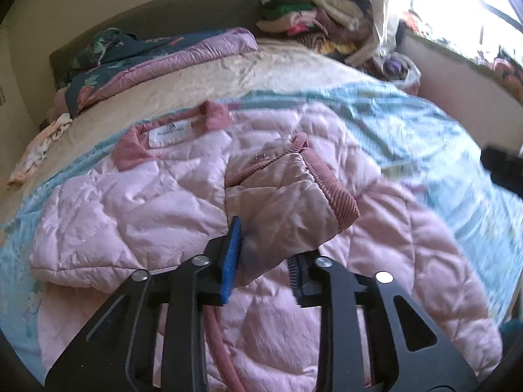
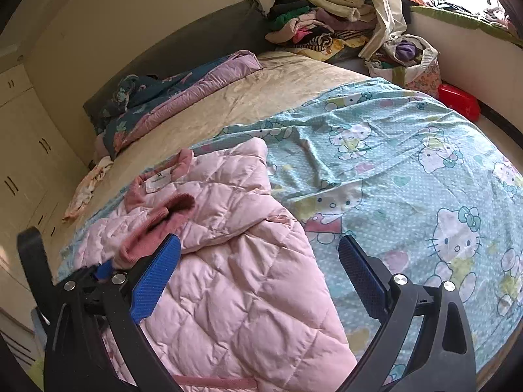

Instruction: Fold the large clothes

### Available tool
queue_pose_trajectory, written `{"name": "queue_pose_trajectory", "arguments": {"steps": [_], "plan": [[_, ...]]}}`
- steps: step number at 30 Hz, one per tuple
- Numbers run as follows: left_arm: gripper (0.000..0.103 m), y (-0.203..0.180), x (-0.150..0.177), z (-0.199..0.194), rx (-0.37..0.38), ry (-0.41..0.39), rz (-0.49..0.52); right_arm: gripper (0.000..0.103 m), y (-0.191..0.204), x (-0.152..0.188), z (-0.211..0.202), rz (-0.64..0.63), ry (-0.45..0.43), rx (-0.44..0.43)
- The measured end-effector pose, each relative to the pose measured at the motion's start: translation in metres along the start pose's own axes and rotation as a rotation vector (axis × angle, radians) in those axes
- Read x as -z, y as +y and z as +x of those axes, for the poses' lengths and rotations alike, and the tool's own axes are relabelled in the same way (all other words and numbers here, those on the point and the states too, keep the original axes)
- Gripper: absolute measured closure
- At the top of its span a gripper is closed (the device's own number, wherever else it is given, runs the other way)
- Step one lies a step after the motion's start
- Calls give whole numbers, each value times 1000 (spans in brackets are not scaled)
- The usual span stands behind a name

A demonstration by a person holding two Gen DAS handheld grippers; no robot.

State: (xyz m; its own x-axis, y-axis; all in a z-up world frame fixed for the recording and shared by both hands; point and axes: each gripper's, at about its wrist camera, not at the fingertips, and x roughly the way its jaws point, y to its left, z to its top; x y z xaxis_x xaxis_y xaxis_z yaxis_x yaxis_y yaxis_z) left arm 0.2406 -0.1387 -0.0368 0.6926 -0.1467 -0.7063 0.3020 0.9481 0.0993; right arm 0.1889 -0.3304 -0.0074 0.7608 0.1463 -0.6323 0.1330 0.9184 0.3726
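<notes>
A pink quilted jacket (image 1: 147,209) lies spread on the bed, collar and white label at the far side. It also shows in the right wrist view (image 2: 235,261). My left gripper (image 1: 261,261) is shut on the jacket's sleeve (image 1: 284,209) near its ribbed cuff (image 1: 330,186) and holds it over the jacket body. In the right wrist view the left gripper (image 2: 104,268) shows at the left with the sleeve cuff (image 2: 160,228). My right gripper (image 2: 258,274) is open and empty above the jacket's right edge.
A blue cartoon-cat sheet (image 2: 408,170) covers the near bed. A folded purple and dark floral quilt (image 2: 183,91) lies at the headboard. A pile of clothes (image 2: 320,23) and a bag (image 2: 412,62) sit at the far corner. A red box (image 2: 459,101) lies at the right.
</notes>
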Motion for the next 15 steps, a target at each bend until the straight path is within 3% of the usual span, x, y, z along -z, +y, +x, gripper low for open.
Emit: {"name": "queue_pose_trajectory", "arguments": {"steps": [2,4,5,6,9,15], "plan": [[71,-7,7,3,-9,29,47,6,-1,0,2,5,7,1],[51,-11,13,3,9,46,82,6,0,1,5,8,21,-6],[20,-11,18,1,18,52,90,6,0,1,6,6,25,-10],[10,-12,21,-1,6,51,102,6,3,2,9,-1,34,-10],[10,-7,30,-12,18,40,116,6,14,4,17,-23,57,-29],[10,51,34,-40,36,23,-41,6,47,13,49,-34,160,-137]]}}
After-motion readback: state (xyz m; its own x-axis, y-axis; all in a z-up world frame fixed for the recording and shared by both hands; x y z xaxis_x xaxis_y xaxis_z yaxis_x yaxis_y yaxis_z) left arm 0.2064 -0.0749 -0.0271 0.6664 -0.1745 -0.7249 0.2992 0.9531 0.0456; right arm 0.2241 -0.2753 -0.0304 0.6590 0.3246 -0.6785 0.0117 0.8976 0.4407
